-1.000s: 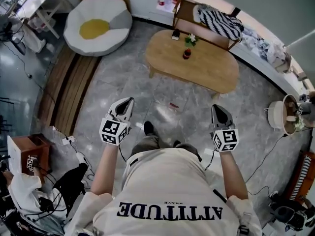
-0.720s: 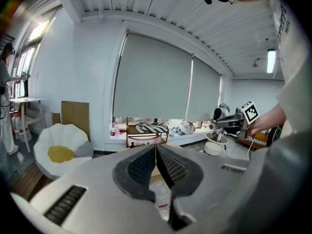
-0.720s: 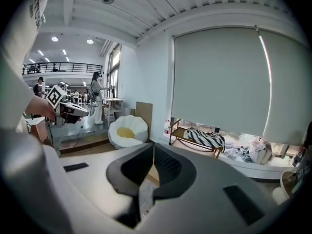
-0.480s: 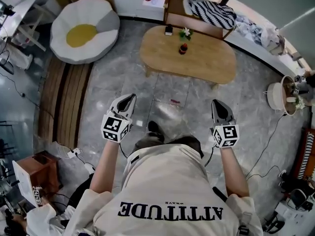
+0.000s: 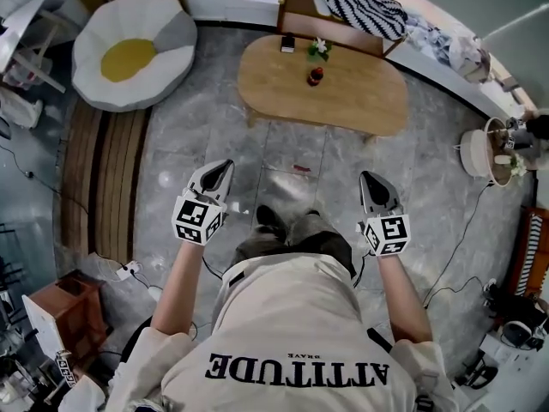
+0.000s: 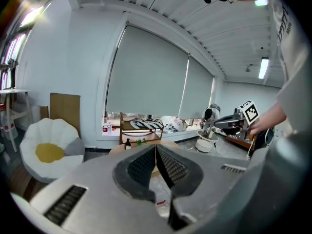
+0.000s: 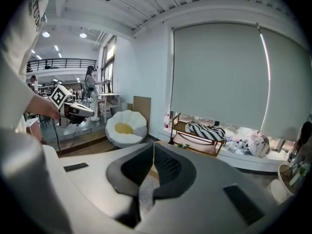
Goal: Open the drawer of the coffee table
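**Item 1. Person (nearest, head view).** A light printed T-shirt (image 5: 292,333) was recorded directly below the camera. Both forearms were extended forward with elbows bent, and the hands were carried level with each other and well apart. One dark shoe (image 5: 266,220) was set ahead on the grey tiled floor (image 5: 283,144).

**Item 2. Left gripper (image 5: 221,172).** It was pointed ahead and slightly downward, toward the table. The jaws were found pressed together with nothing between them.

**Item 3. Right gripper (image 5: 374,183).** The same pose was noted, mirrored. The jaws were likewise closed on themselves and empty.

**Remark on items 2 and 3.** The shut, empty jaws and the forward-held arms were judged to be a carrying posture for an approach, since nothing graspable lay within reach.

**Item 4. Red scrap (image 5: 300,168).** A small scrap was noted on the floor, between the grippers and the table.

**Item 5. Coffee table (image 5: 364,97).**
- It was an oval wooden top, well apart from both grippers and straight ahead of them.
- Its drawer could not be made out in any view, and the task was judged not yet begun.
- A dark bottle (image 5: 316,76), a small plant (image 5: 319,48) and a dark box (image 5: 287,43) were grouped toward the far edge, so the near half was left bare.

**Item 6. Beyond the table.**
- A wooden rack (image 5: 296,15) draped with a striped cloth (image 5: 360,7) was placed just behind the table.
- An egg-shaped cushion seat (image 5: 129,50) was noted at far left
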Tool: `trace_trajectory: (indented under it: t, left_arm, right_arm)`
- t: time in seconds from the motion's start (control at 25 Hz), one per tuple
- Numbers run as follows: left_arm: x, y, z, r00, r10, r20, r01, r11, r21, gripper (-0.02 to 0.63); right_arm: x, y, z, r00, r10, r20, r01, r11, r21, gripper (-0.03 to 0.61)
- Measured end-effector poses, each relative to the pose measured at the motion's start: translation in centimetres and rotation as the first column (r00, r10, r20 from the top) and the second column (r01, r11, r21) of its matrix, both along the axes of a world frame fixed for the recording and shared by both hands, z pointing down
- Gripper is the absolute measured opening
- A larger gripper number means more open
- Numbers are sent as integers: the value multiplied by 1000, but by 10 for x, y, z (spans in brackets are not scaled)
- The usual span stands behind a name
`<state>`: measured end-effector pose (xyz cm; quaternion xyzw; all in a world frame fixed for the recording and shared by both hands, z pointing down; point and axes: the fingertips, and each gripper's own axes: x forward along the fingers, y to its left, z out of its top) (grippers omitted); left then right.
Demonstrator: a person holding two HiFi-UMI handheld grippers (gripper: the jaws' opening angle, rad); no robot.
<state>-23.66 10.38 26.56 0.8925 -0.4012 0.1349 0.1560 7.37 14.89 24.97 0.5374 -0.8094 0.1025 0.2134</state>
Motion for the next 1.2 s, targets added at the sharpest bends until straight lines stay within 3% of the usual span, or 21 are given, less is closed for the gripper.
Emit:
trace_trajectory:
  t: [0.52, 1.0, 1.2]
  left_arm:
    - [28, -17, 26, 1000, 23, 8, -23, 999, -43, 21]
    - [57, -61, 49, 1000, -4, 9, 5, 999, -33, 21]
    - [76, -82, 71, 999, 5, 33, -3, 999, -44, 21]
  right_arm:
    - [-7, -6, 37, 999, -40, 11, 41, 996, -79, 20]
    - [16, -65, 82, 998, -61, 2, 61, 992, -109, 20]
    - [23, -85, 109, 992, -126, 8, 126, 979, -160, 18]
